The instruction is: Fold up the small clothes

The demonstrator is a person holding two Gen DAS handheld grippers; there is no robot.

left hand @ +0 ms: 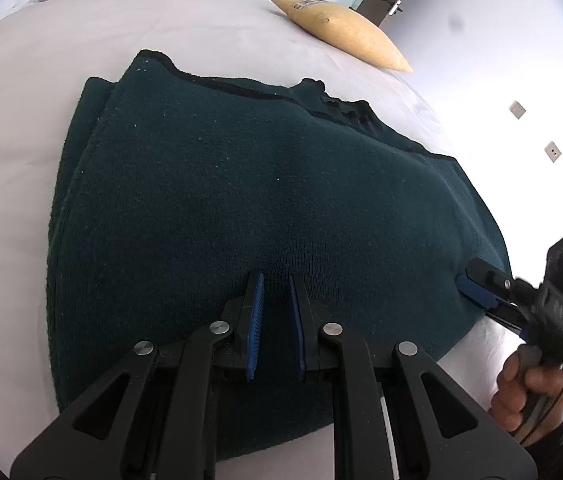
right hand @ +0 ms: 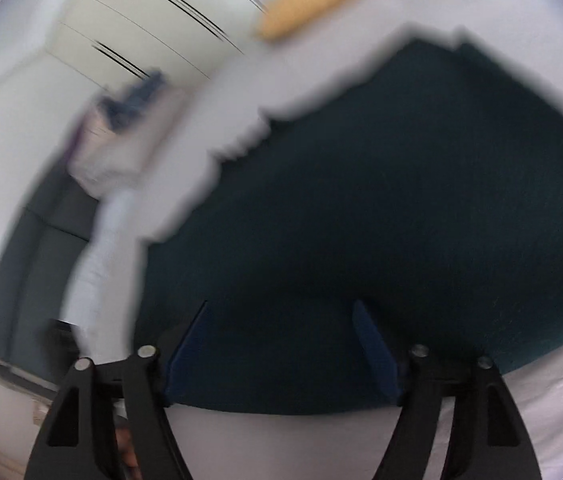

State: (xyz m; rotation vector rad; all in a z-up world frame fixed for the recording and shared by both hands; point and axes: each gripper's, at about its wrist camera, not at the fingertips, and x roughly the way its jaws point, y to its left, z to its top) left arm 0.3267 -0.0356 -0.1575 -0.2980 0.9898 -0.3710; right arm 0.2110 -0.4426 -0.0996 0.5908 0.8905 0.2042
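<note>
The dark green knitted sweater (left hand: 241, 200) lies folded in layers on the white bed (left hand: 21, 140), with a black trim along its far edge. The left tool (left hand: 275, 292) is clamped on a small ridge of the knit near its front edge. The right tool (right hand: 281, 320) has its fingers wide apart above the sweater's right edge, holding nothing.

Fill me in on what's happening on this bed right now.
A person is folding a dark green knitted garment laid on a white bed, with tongs in each hand. The left tongs are pinched shut on a small ridge of the knit at its near edge. The right tongs stand open at the garment's right side, gripping nothing; that view is blurred. A yellow pillow lies at the far side of the bed.
</note>
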